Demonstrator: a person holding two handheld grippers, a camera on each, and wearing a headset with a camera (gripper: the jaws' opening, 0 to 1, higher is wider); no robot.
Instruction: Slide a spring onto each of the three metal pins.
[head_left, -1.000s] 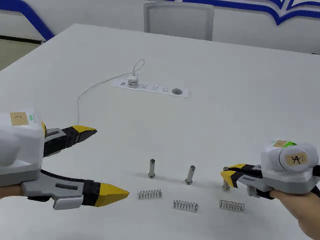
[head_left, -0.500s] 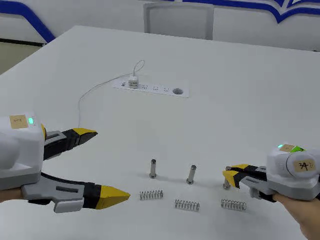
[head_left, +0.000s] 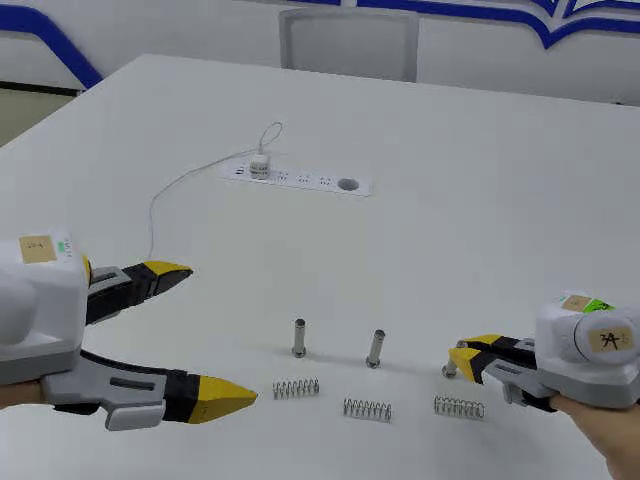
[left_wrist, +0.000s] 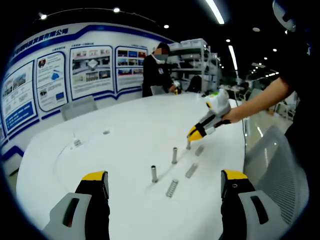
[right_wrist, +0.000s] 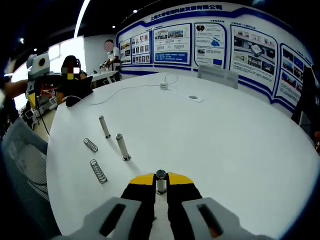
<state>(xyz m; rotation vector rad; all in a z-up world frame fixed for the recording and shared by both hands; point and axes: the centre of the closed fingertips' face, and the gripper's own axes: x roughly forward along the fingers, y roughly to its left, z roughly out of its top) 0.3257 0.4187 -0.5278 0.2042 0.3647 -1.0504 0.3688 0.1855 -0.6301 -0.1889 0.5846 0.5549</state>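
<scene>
A broad white table (head_left: 450, 150) stands in a hall lined with blue-trimmed display boards (right_wrist: 210, 42) under strip lights (left_wrist: 217, 10), a grey chair (head_left: 350, 40) at its far edge. A white power strip (head_left: 300, 180) lies mid-table, its thin cable (head_left: 165, 190) trailing left. Near the front edge, the left pin (head_left: 299, 337) and the middle pin (head_left: 376, 348) stand upright, with 3 springs (head_left: 367, 408) lying in a row just in front, all flat on the table. The left gripper (head_left: 215, 333) hovers left of the row, jaws spread wide around bare air. The right gripper (head_left: 465, 355) has its yellow tips closed on the right pin (right_wrist: 160, 181). That pin's foot is hidden between them, and the head view catches just a sliver of it. People (left_wrist: 157, 70) stand beyond the table. The boards' lettering is too small to read, and the frame edge cuts off both gripper bodies.
</scene>
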